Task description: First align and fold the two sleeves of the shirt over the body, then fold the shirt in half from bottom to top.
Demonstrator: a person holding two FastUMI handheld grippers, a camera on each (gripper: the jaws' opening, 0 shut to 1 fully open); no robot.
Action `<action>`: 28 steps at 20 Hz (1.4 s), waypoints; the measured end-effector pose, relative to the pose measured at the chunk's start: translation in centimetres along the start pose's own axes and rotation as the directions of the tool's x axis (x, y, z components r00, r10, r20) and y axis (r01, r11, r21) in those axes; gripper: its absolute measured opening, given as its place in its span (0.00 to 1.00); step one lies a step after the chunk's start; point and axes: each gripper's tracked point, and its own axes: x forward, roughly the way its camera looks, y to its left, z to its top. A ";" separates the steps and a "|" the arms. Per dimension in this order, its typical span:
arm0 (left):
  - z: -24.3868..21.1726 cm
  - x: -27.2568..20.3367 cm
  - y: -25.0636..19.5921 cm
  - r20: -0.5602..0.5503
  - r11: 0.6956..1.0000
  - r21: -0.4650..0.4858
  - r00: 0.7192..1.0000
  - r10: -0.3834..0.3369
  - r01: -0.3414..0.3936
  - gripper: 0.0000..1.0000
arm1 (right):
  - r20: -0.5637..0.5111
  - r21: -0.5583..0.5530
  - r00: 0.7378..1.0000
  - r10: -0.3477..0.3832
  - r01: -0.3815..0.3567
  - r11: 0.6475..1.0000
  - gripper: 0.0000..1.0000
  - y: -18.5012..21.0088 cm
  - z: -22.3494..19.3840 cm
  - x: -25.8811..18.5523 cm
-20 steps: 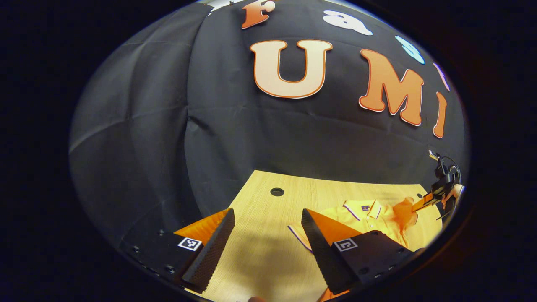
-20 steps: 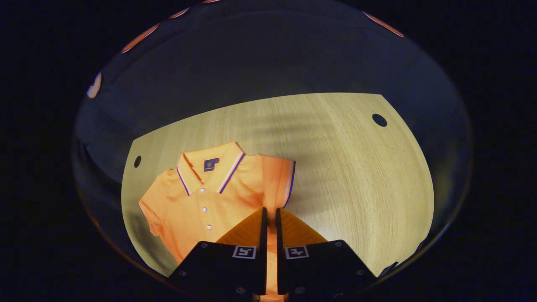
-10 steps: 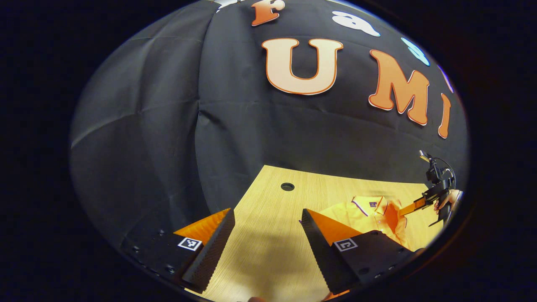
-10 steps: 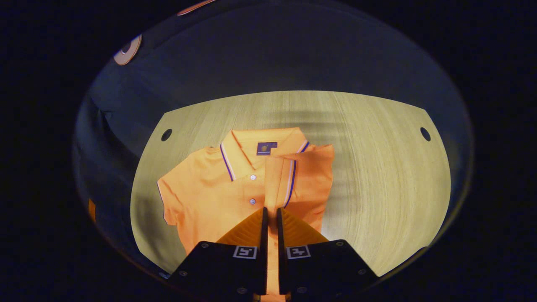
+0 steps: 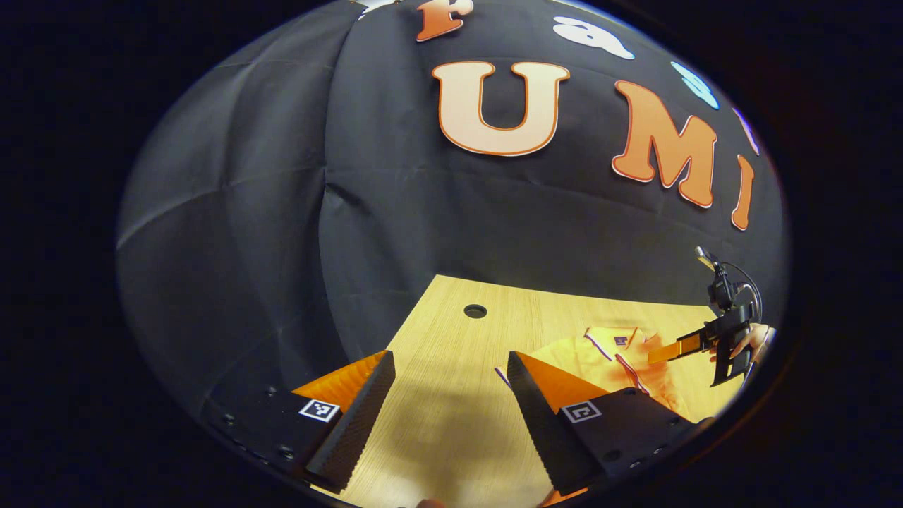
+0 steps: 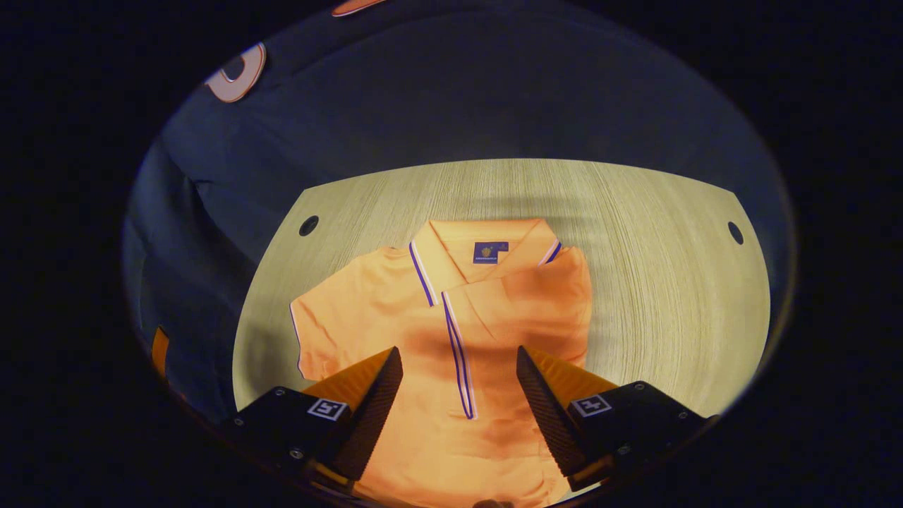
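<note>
now the shirt (image 6: 451, 339) lies flat on the wooden surface (image 6: 656, 282), collar toward the wall, one sleeve (image 6: 525, 300) folded over the body, the other sleeve (image 6: 317, 331) spread out. above it the right gripper (image 6: 457, 395) hangs with fingers spread. the left gripper (image 5: 448, 402) is spread too, over bare surface beside the shirt.

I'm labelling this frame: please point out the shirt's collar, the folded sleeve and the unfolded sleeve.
collar (image 6: 451, 247): right gripper view, bare inner band beside the label.
folded sleeve (image 6: 522, 310): right gripper view, middle of the flap lying on the body.
unfolded sleeve (image 6: 317, 339): right gripper view, flat sleeve cloth near its cuff.
</note>
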 end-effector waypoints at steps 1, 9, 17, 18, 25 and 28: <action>0.1 0.2 -0.6 -0.004 1.000 0.000 1.000 -0.005 0.005 0.98 | 0.025 0.007 1.000 0.000 0.000 1.000 0.99 0.0 0.4 -0.5; -2.6 4.3 -4.7 -0.185 1.000 -0.024 0.983 -0.017 0.013 0.98 | 0.173 -0.023 0.985 -0.013 0.017 1.000 0.99 -2.2 1.3 -7.3; -4.9 9.8 -9.2 -0.447 0.986 -0.164 0.892 -0.070 -0.004 0.98 | 0.182 0.030 0.983 -0.003 -0.003 1.000 0.99 -6.8 -1.0 -12.7; -5.6 10.6 -9.4 -0.475 0.984 -0.177 0.877 -0.078 -0.008 0.98 | 0.185 0.036 0.983 0.001 -0.008 0.999 0.99 -7.3 -1.2 -13.1; -12.2 15.1 -9.3 -0.678 0.982 -0.148 0.735 -0.013 -0.119 0.98 | 0.177 0.128 0.983 0.048 -0.071 0.989 0.99 -8.6 -3.5 -15.4; -13.6 16.0 -8.6 -0.722 0.978 -0.155 0.691 -0.016 -0.139 0.98 | 0.180 0.136 0.982 0.063 -0.088 0.987 0.99 -9.1 -4.2 -15.9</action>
